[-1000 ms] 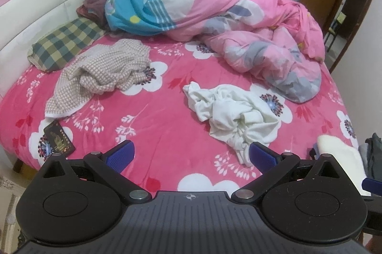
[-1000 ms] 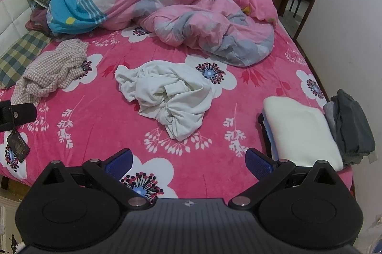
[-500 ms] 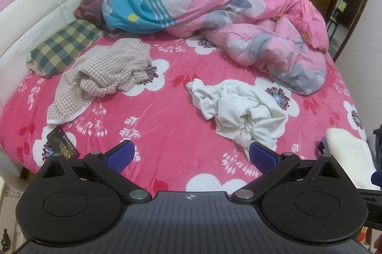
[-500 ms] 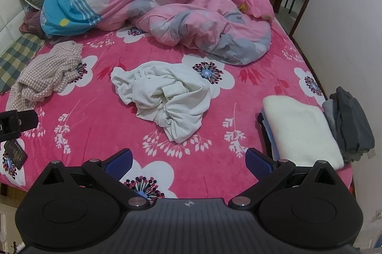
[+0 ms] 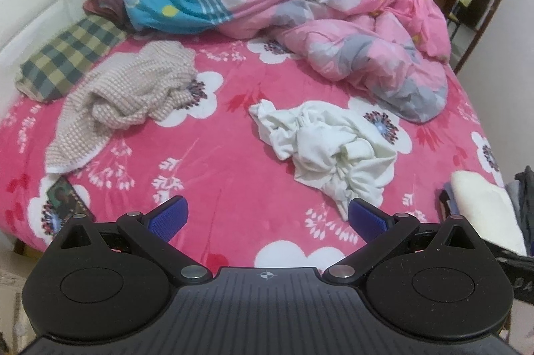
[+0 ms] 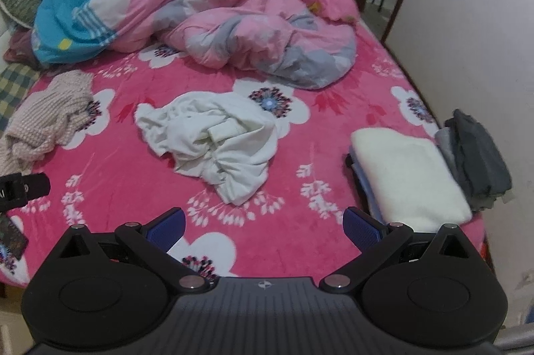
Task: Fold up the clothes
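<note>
A bed [image 6: 300, 235] under a pink flowered cover fills both views, and its far half is taken by a heaped pink and blue duvet [image 6: 207, 8] that lies well apart from the work. Toward the headboard, a checked pillow [image 5: 70, 58] sits at the left edge. At the near right corner, a cream folded garment [image 6: 404, 174] lies flat on a small stack, with a grey folded pile [image 6: 477, 158] just beside it against the wall; these look like the part of the task already done. Two pieces appear left to fold. The pink-and-white knitted garment [image 5: 133, 94] lies crumpled on the left side of the bed, near the pillow. The white garment [image 6: 217, 141] lies bunched and twisted near the middle of the bed, closest to both tools, and is probably the next one to take up. It will first need spreading flat, since its sleeves and hem cannot be made out in the tangle. A small dark patterned card or booklet [image 5: 65, 196] rests at the near left edge. The left gripper [image 5: 267, 216] and the right gripper [image 6: 263, 221] each hover over the near edge with blue pads spread wide, holding nothing.
</note>
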Available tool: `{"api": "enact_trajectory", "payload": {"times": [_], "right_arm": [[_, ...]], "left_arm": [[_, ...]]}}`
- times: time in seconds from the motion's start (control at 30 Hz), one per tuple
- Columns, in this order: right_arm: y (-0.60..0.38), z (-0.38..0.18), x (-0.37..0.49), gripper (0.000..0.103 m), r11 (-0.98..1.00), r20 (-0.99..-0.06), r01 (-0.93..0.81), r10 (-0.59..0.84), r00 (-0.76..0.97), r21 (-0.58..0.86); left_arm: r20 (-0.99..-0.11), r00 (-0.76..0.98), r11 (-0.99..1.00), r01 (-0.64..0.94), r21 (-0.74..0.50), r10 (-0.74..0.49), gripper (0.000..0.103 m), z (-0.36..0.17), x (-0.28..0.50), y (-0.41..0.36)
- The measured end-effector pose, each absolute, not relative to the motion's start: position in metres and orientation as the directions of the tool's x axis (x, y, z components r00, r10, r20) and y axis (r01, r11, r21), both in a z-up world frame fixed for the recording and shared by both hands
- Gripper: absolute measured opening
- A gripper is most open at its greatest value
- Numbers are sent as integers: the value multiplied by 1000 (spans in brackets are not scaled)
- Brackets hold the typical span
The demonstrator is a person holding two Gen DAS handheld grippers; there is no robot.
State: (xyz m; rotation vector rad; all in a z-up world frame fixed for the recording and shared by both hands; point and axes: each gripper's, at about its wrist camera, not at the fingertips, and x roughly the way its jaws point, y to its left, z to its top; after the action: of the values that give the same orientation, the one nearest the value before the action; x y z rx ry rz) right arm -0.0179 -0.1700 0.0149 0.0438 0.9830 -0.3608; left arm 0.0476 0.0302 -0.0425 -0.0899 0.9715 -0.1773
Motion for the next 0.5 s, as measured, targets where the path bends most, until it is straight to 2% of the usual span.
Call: {"api": "enact_trajectory", "payload": {"times": [0.3, 0.5], "right_arm": [[-181, 9, -15, 103, 947, -793, 291, -278, 542, -134], [-213, -5, 32, 103, 977, -738, 203, -189, 648, -72]], "left_arm": [[-809, 543, 974, 163, -158, -223, 103, -69, 68, 17], [-767, 622, 985, 154, -73, -154, 102, -62, 93, -5]]}}
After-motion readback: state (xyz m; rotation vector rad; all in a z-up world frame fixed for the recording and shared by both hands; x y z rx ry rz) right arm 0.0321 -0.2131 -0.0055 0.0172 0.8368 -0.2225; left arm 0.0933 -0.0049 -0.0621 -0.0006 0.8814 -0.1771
